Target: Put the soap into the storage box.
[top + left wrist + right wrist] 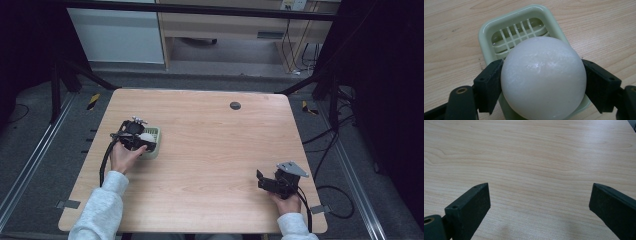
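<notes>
I have the left tongs (543, 82) pinching a white ball (543, 78), one black jaw pressed to each side of it. In the left gripper view the ball sits at the centre and bottom of the frame, right over the near end of a pale green tray (486, 30) with a slotted grid floor. The tray's far end shows bare in the upper middle of that frame. I cannot tell whether the ball touches the tray floor or hangs just above it.

In the high view my left tongs (142, 140) are at the left of the frame, about halfway up, over the tray (156, 131) on the wooden bench (210, 145). The ball (146, 136) shows as a small white spot between the jaws. My left hand (124, 157) grips from below, a light grey sleeve trailing to the bottom edge.

My right tongs (260, 181) rest at the lower right of the high view, well apart from the tray, jaws pointing left. In the right gripper view the right tongs (540, 200) are spread wide, with bare bench between them.

A small dark disc (235, 105) lies on the bench near its far edge, upper middle of the frame.
</notes>
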{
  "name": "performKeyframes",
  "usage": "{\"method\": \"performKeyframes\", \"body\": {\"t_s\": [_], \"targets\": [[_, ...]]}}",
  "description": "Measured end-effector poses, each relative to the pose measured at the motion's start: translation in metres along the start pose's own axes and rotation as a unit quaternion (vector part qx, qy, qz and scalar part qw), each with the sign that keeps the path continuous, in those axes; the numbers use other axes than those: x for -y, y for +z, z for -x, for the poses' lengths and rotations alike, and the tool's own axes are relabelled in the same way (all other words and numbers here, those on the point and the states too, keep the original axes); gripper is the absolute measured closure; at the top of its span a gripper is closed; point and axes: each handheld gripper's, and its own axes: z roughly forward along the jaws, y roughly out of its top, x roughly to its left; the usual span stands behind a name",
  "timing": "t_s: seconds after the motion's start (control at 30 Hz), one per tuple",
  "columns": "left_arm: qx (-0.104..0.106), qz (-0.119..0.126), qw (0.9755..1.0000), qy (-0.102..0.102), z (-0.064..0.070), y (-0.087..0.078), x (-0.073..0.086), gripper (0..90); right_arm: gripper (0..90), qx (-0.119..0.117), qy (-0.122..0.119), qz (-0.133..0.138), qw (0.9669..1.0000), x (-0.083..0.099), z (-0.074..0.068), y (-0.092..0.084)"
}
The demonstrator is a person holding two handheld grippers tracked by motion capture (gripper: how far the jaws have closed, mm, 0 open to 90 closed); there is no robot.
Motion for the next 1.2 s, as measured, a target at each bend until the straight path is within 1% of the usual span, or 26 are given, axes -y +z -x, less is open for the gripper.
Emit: {"method": "performKeyframes", "body": {"t_s": [0.3, 0.43, 0.47, 0.6, 0.63, 0.67, 0.7, 0.8, 0.83, 0.9, 0.93, 0.97, 1.0, 1.03, 1.07, 1.1, 1.13, 1.17, 1.2], "targets": [[0.006, 0.004, 1.0000, -0.003, 0.000, 0.000, 0.001, 22.3, 3.9, -0.002, 0.000, -0.001, 1.0000, 0.000, 0.000, 0.000], [0.009, 0.018, 0.9997, -0.011, -0.003, -0.005, 0.001, 21.4, 3.9, -0.002, 0.000, -0.002, 1.0000, 0.000, 0.000, 0.000], [0.010, 0.024, 0.9996, -0.010, -0.003, -0.009, 0.000, 21.7, 3.9, -0.002, -0.001, -0.002, 1.0000, 0.000, 0.000, 0.001], [0.009, 0.034, 0.9993, -0.007, -0.001, -0.015, -0.002, 21.7, 3.9, -0.002, -0.001, -0.002, 1.0000, 0.000, 0.000, 0.001], [0.009, 0.042, 0.9991, -0.005, 0.000, -0.018, -0.002, 21.7, 3.9, -0.002, -0.001, -0.003, 1.0000, 0.000, 0.000, 0.001], [0.009, 0.042, 0.9991, -0.005, 0.000, -0.018, -0.002, 21.6, 3.9, -0.002, -0.001, -0.002, 1.0000, 0.000, 0.000, 0.001], [0.010, 0.049, 0.9987, -0.004, 0.003, -0.021, -0.003, 21.6, 3.9, -0.002, -0.001, -0.002, 1.0000, 0.000, 0.000, 0.001], [0.012, 0.055, 0.9984, -0.002, 0.005, -0.024, -0.003, 21.5, 3.9, -0.002, -0.001, -0.002, 1.0000, 0.000, 0.000, 0.000], [0.013, 0.063, 0.9979, 0.002, 0.008, -0.028, -0.003, 21.5, 3.9, -0.002, -0.001, -0.002, 1.0000, 0.000, 0.000, 0.001], [0.012, 0.067, 0.9977, 0.005, 0.009, -0.031, -0.003, 21.5, 3.9, -0.002, -0.001, -0.002, 1.0000, 0.000, 0.000, 0.000], [0.014, 0.078, 0.9968, 0.007, 0.012, -0.035, -0.002, 21.6, 4.0, -0.002, 0.000, -0.002, 1.0000, 0.000, 0.000, 0.000], [0.014, 0.078, 0.9968, 0.007, 0.012, -0.035, -0.002, 21.8, 4.0, -0.002, 0.000, -0.002, 1.0000, 0.000, 0.000, 0.000], [0.017, 0.087, 0.9961, 0.009, 0.016, -0.040, -0.002, 22.0, 4.0, -0.002, 0.000, -0.002, 1.0000, 0.000, 0.000, 0.000], [0.017, 0.088, 0.9959, 0.013, 0.017, -0.042, -0.002, 22.0, 4.0, -0.002, 0.001, -0.001, 1.0000, 0.000, 0.000, 0.000], [0.017, 0.088, 0.9959, 0.013, 0.017, -0.042, -0.002, 22.1, 4.0, -0.002, 0.000, -0.001, 1.0000, 0.000, 0.000, 0.000], [0.020, 0.097, 0.9950, 0.015, 0.020, -0.047, 0.001, 22.1, 4.0, -0.002, 0.000, 0.000, 1.0000, 0.000, 0.000, 0.000], [0.022, 0.104, 0.9943, 0.011, 0.022, -0.049, 0.003, 22.1, 4.0, -0.002, 0.000, 0.000, 1.0000, 0.000, 0.000, 0.000], [0.022, 0.104, 0.9943, 0.011, 0.022, -0.049, 0.003, 22.1, 4.0, -0.002, 0.000, 0.000, 1.0000, 0.000, 0.000, 0.000], [0.023, 0.110, 0.9936, 0.013, 0.023, -0.051, 0.005, 22.1, 4.0, -0.002, 0.000, 0.000, 1.0000, 0.000, 0.000, 0.000]]}}
